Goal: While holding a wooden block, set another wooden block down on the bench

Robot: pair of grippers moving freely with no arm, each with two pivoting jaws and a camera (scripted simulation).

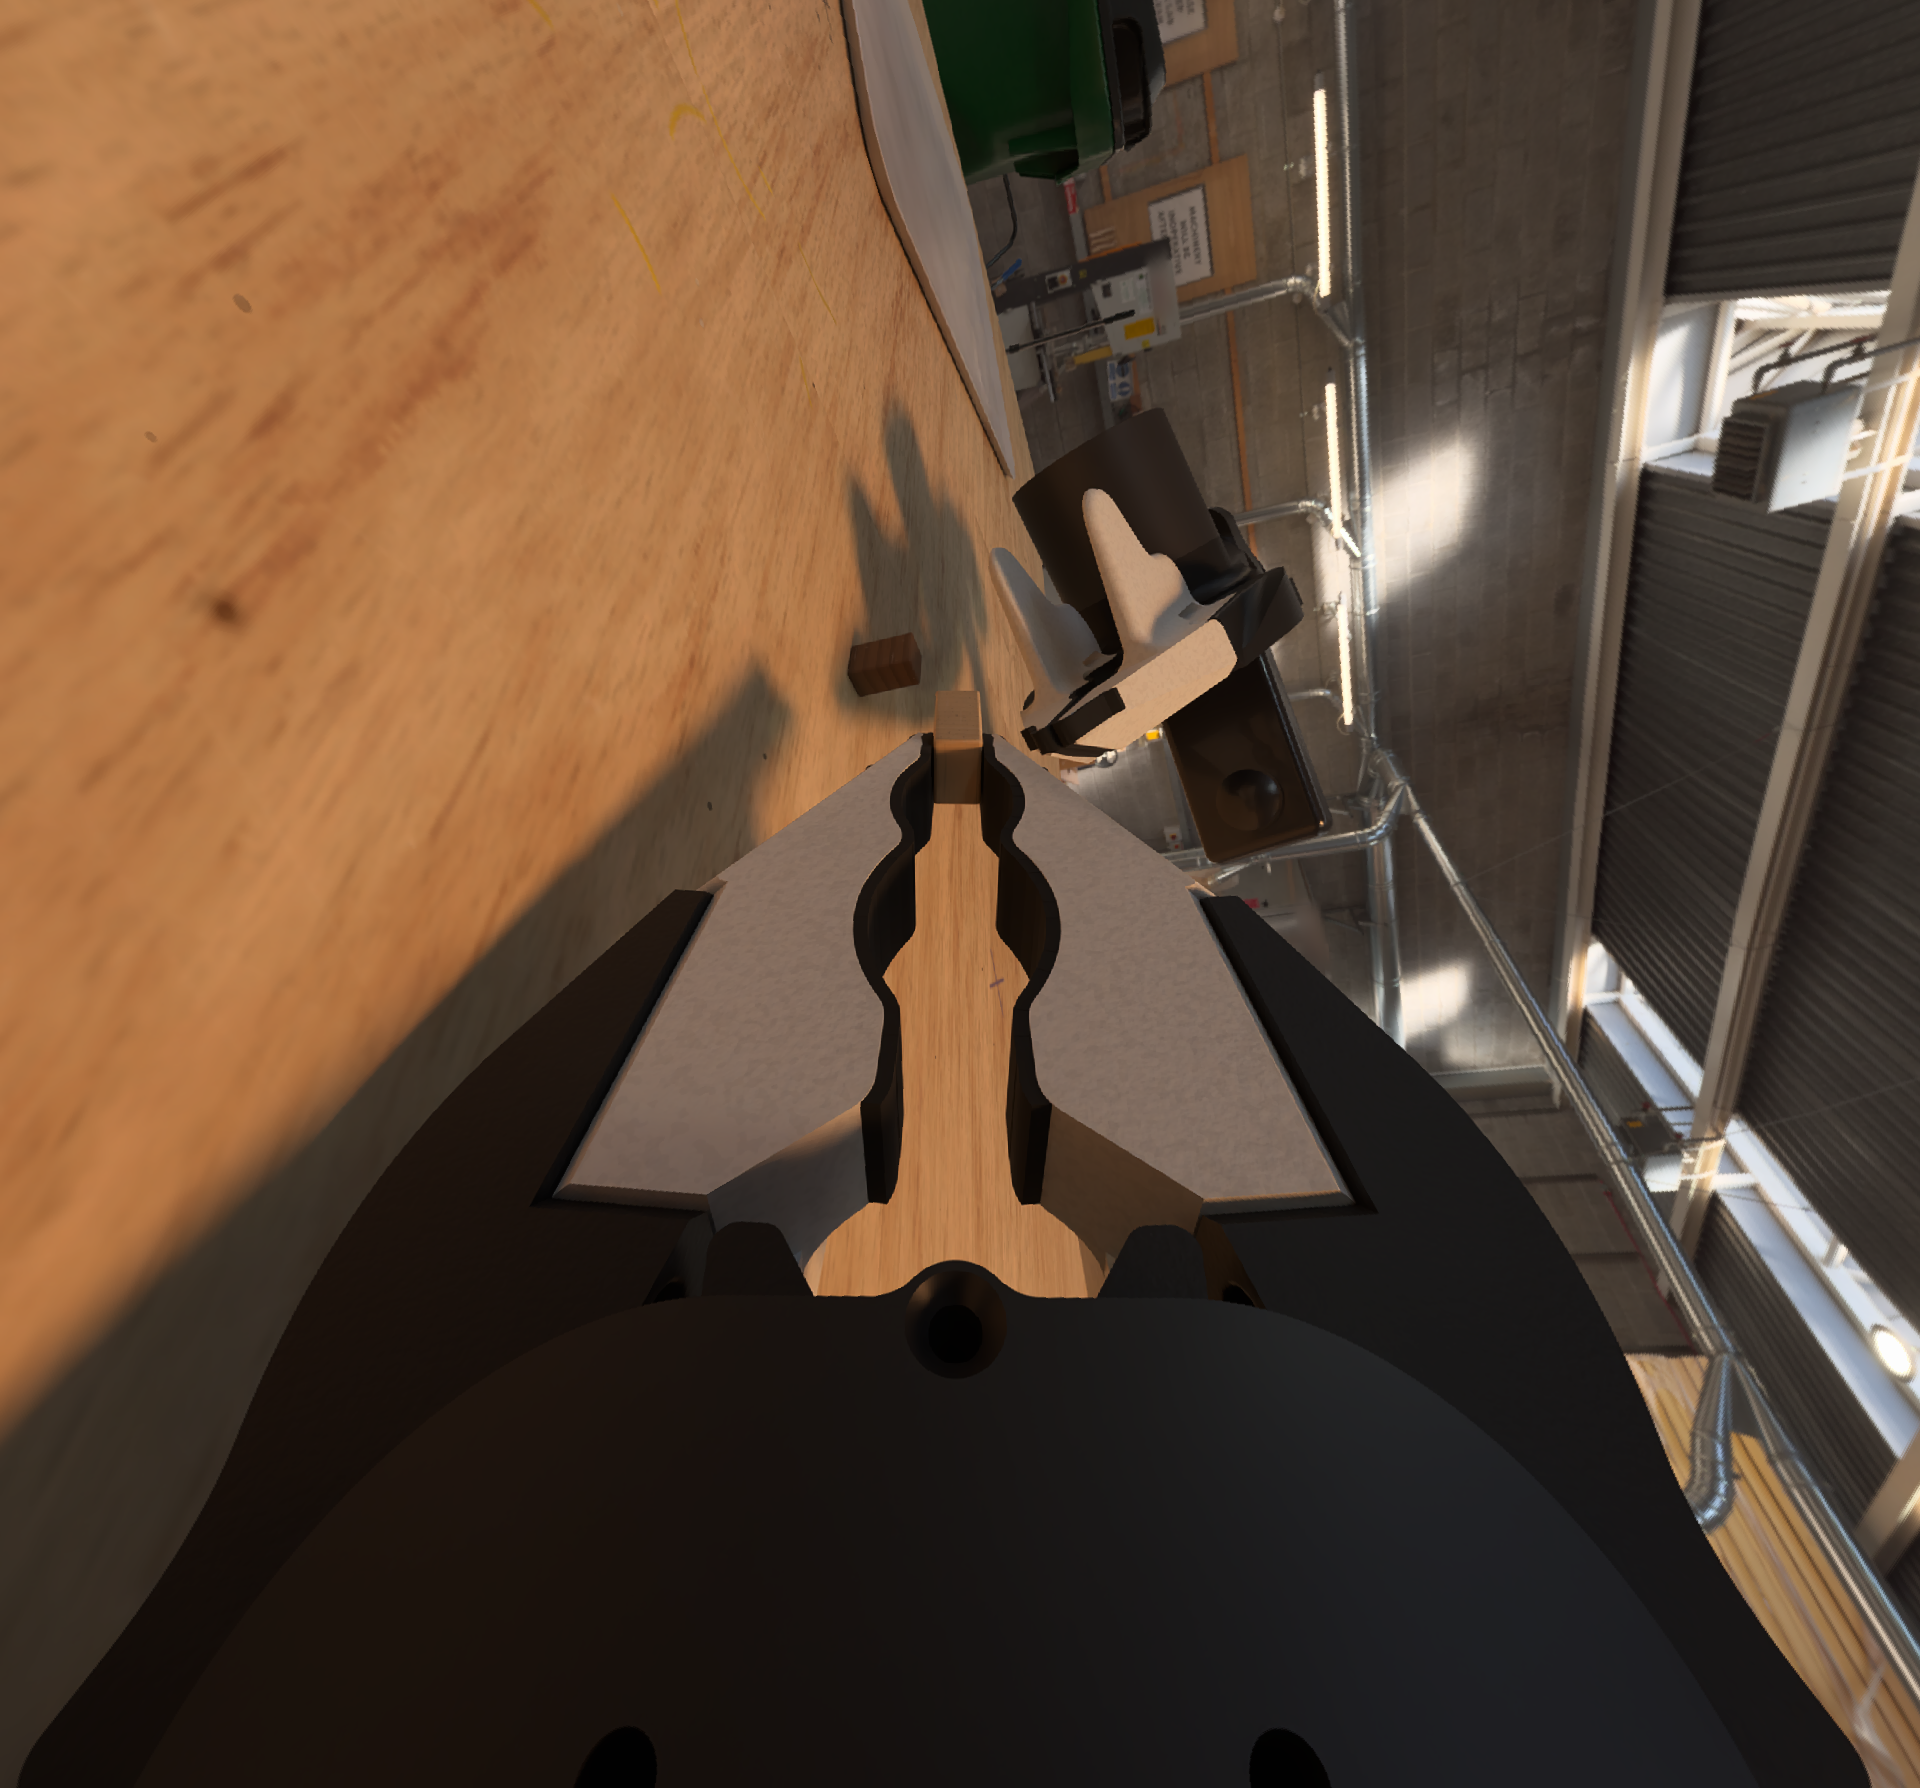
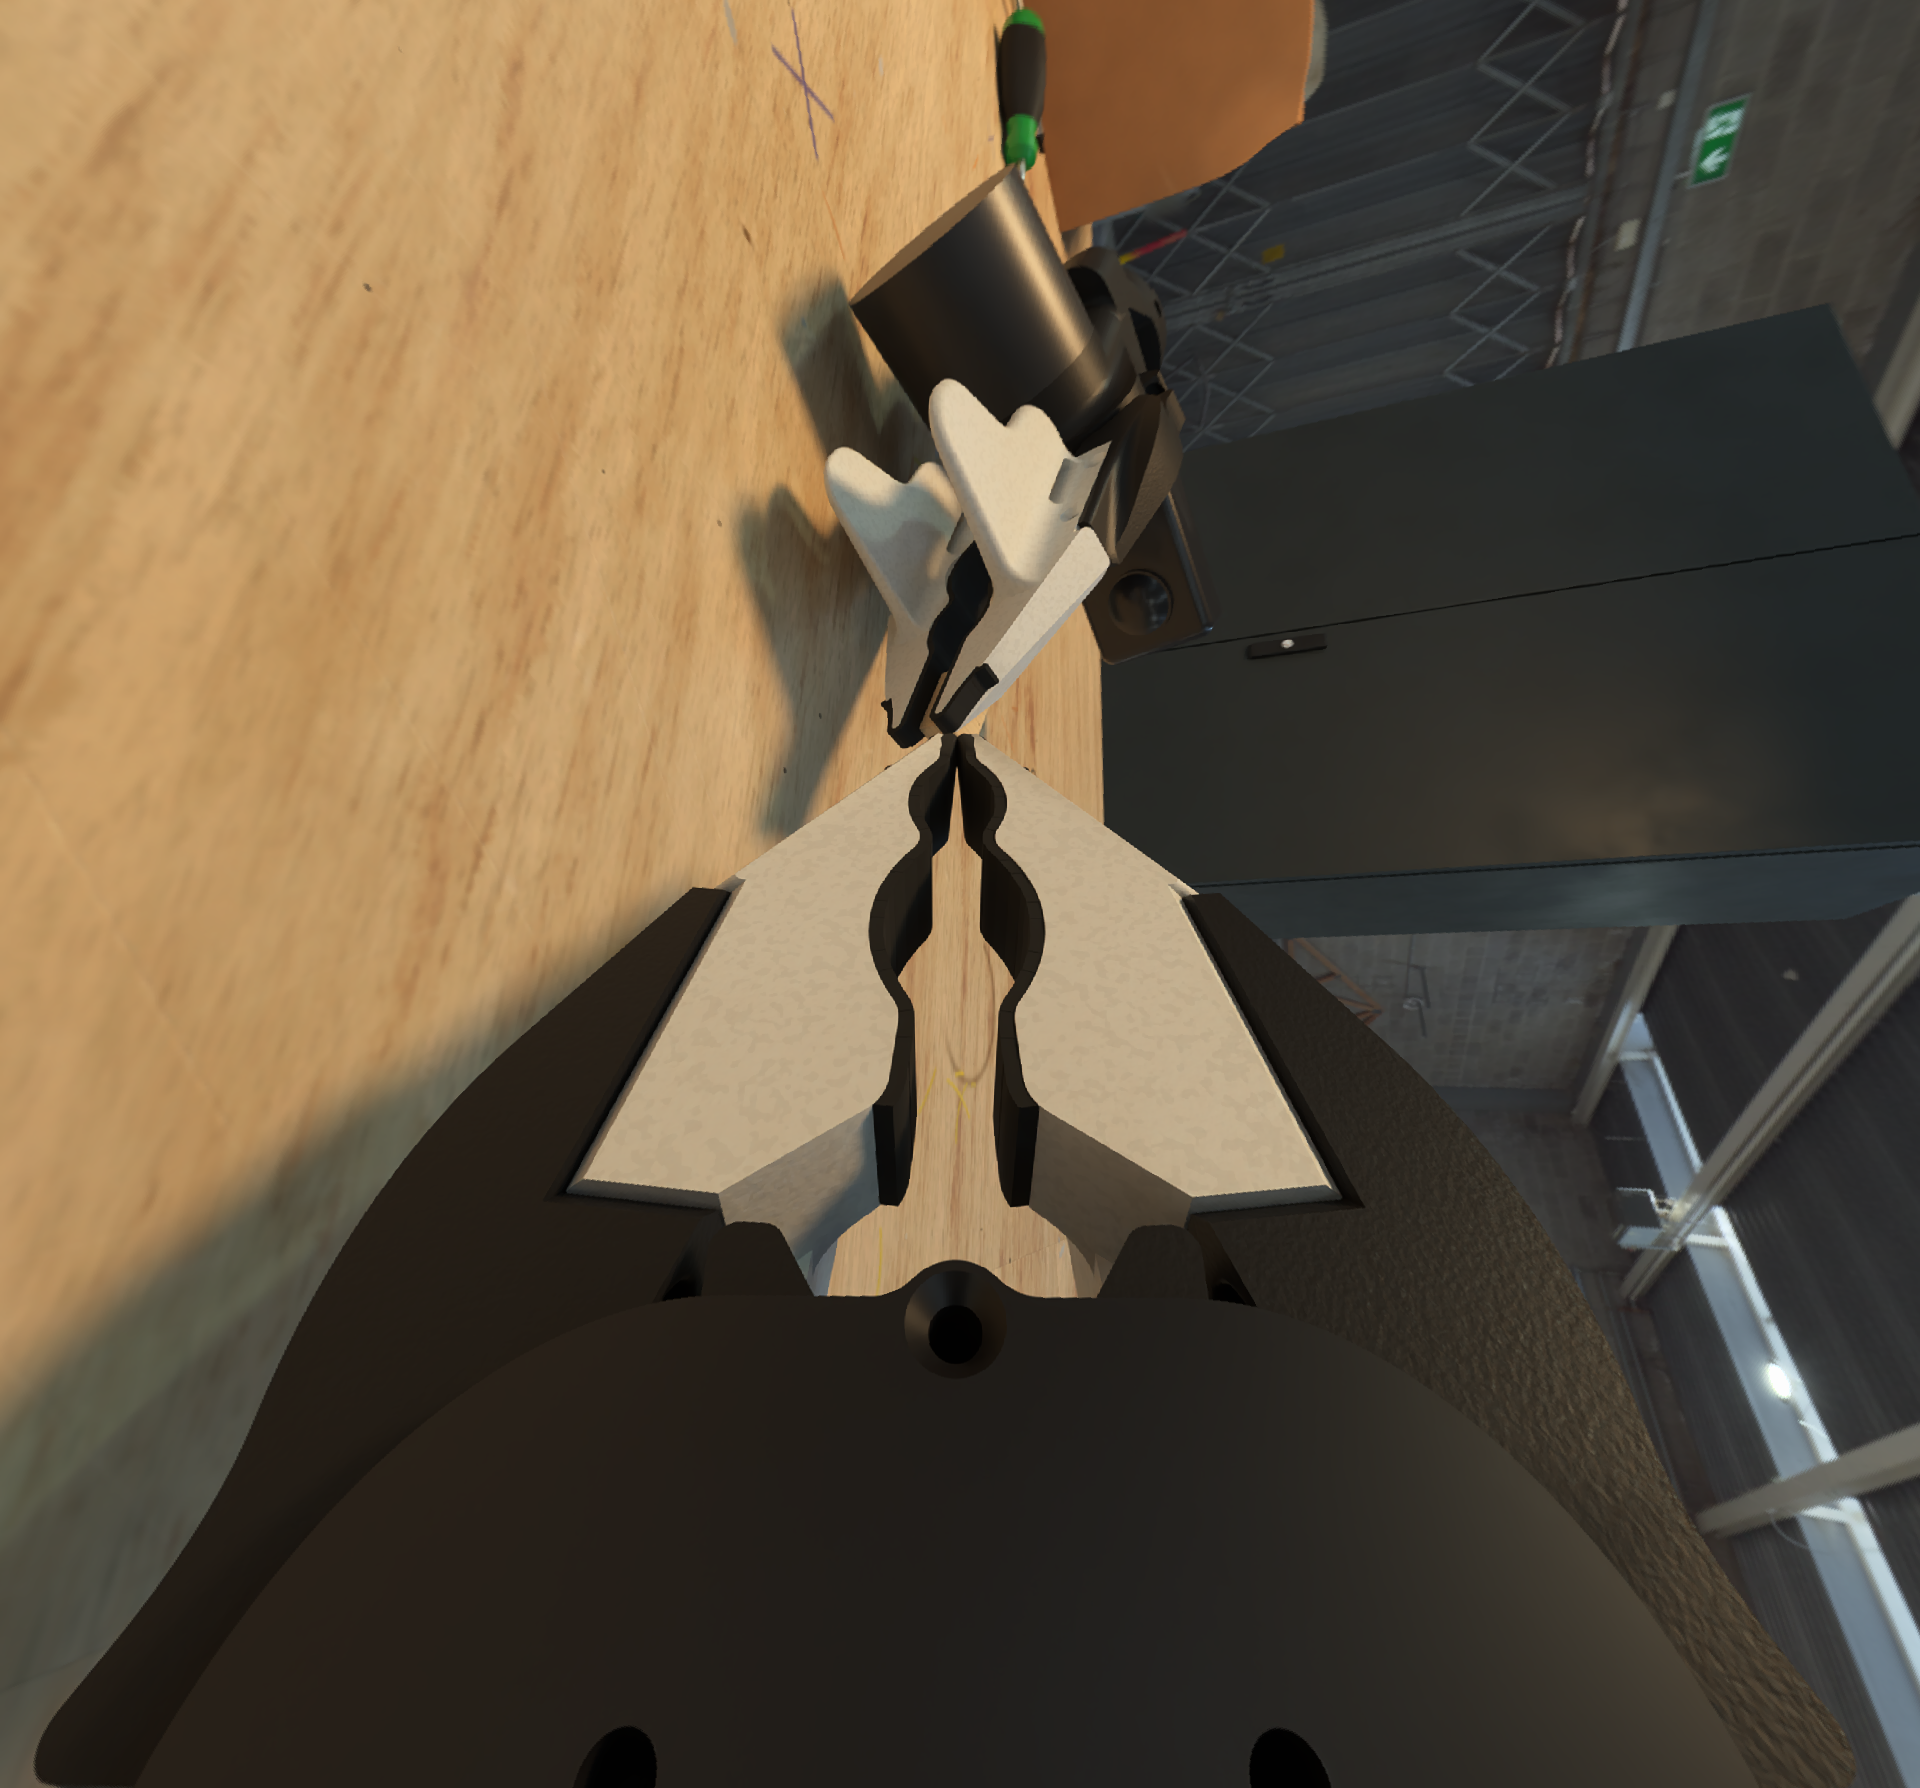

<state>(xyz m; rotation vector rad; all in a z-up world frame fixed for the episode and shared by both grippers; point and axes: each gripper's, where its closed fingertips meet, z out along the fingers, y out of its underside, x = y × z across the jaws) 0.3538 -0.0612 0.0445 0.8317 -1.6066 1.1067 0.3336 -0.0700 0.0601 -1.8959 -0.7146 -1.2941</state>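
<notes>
My left gripper [image 1: 958,749] is shut on a light wooden block [image 1: 958,736], which it holds at its fingertips just above the wooden bench [image 1: 416,388]. A dark wooden block [image 1: 883,666] lies on the bench just beyond and to the left of it. My right gripper [image 2: 956,749] is shut with nothing between its fingers. It also shows in the left wrist view [image 1: 1044,725], tip to tip with the left gripper near the bench edge. The left gripper shows in the right wrist view [image 2: 940,715]; its block is hidden there.
A grey mat [image 1: 914,128] and a green bin [image 1: 1039,24] lie beyond on the left gripper's side. A cardboard box [image 2: 1164,24] and a green-handled screwdriver [image 2: 1023,86] sit on the bench [image 2: 416,388] farther on. A dark cabinet [image 2: 1507,647] stands past the bench edge.
</notes>
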